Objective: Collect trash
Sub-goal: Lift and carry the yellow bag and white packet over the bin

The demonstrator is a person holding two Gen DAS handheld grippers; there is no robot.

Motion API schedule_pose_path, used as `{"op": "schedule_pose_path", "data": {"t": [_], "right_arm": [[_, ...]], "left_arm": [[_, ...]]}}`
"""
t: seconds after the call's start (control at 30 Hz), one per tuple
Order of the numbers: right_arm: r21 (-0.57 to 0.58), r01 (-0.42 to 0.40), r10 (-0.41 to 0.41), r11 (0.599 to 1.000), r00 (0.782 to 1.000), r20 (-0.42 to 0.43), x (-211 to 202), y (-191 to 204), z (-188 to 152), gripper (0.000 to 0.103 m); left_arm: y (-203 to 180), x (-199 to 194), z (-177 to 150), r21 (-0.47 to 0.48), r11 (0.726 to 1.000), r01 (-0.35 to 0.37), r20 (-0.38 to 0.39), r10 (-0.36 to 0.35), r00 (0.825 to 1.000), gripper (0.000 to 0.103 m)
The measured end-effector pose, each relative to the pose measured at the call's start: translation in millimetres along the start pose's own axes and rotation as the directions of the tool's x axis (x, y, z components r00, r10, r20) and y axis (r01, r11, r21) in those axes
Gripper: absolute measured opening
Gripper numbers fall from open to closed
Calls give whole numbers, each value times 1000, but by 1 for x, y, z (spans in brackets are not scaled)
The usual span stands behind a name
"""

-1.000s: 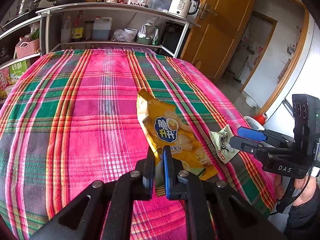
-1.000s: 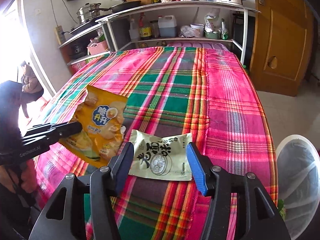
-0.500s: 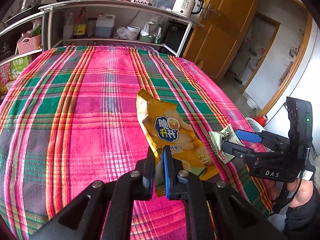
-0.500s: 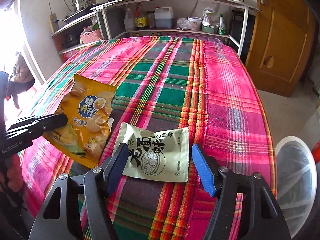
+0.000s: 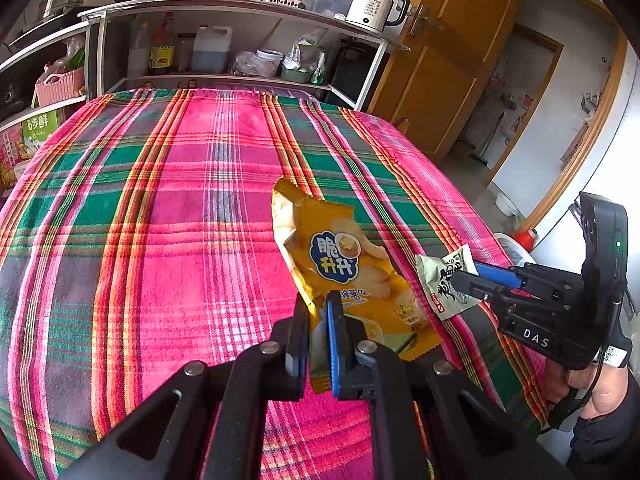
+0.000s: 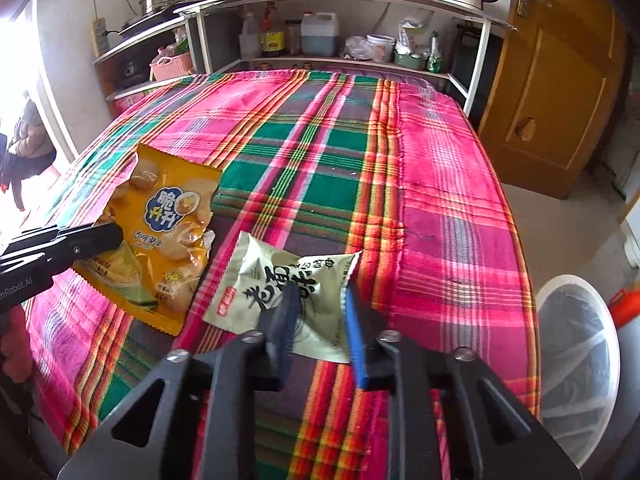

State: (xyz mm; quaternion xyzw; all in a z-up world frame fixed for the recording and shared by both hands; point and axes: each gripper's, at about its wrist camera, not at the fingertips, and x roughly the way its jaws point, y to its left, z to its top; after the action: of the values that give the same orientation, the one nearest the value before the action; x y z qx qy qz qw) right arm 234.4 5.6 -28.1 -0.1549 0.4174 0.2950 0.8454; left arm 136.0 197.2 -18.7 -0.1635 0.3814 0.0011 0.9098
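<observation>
My left gripper is shut on the near edge of a yellow chip bag, which lies across the plaid tablecloth; the bag also shows in the right wrist view. My right gripper has its jaws closing on a pale green snack wrapper, which buckles up between them. The wrapper also shows in the left wrist view, pinched by the right gripper.
A white trash bin with a clear liner stands on the floor off the table's right edge. The plaid-covered table stretches back to kitchen shelves. A wooden door is at the right.
My right gripper narrowed its jaws around the green wrapper, which now crumples and lifts at its edge. The left gripper kept hold of the chip bag and barely moved.
</observation>
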Motion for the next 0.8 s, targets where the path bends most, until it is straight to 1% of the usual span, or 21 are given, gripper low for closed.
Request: {"op": "schedule_pose_path", "data": {"t": [0.03, 0.13, 0.27, 0.43, 0.8], "right_arm": [[4, -3, 3, 1000, 1000, 1, -1, -1, -1, 14], [11, -11, 10, 1000, 1000, 9, -4, -3, -3, 1], [37, -50, 49, 998, 998, 29, -13, -8, -10, 1], [56, -74, 71, 996, 995, 64, -30, -13, -16, 1], [119, -74, 58, 990, 989, 137, -70, -36, -29, 0]], "left_arm": [[-1, 0, 0, 4, 1000, -1, 1, 1, 1000, 9], [-4, -1, 0, 13, 1000, -3, 8, 3, 1000, 9], [-8, -5, -1, 17, 1000, 4, 22, -4, 1000, 9], [-16, -8, -3, 22, 1000, 11, 28, -11, 1000, 9], [-56, -18, 0, 68, 996, 55, 49, -59, 997, 8]]}}
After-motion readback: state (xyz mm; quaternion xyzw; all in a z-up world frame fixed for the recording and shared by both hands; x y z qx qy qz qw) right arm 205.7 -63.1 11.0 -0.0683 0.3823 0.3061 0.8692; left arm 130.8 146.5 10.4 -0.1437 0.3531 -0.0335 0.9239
